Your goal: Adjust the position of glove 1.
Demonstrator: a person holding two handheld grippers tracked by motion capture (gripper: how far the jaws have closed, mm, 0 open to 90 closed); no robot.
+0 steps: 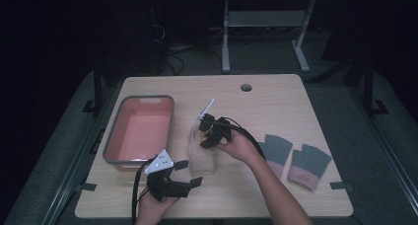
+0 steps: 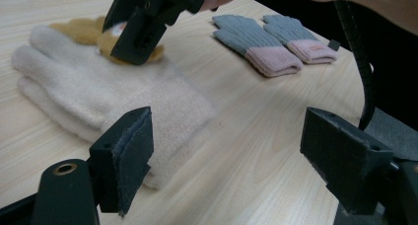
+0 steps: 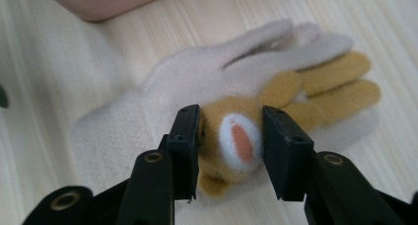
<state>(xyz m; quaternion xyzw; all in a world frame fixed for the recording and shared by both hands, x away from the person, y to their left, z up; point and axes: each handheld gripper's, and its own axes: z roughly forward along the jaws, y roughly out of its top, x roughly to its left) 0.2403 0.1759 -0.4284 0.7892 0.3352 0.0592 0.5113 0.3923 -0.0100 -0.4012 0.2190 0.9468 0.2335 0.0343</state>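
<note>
High view: left gripper [image 1: 185,172] at table's near edge, jaws wide apart, empty; cream glove [image 1: 203,158] just beyond it. Left gripper view: grey-pink gloves [image 2: 276,42] beyond cream glove. Right gripper view: right gripper [image 3: 230,151] clamps tan plush glove [image 3: 276,116], white-orange patch, atop cream glove. No writing legible.

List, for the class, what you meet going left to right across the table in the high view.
Pink bin → left gripper → cream glove → right gripper → two grey-and-pink gloves lying side by side.
</note>
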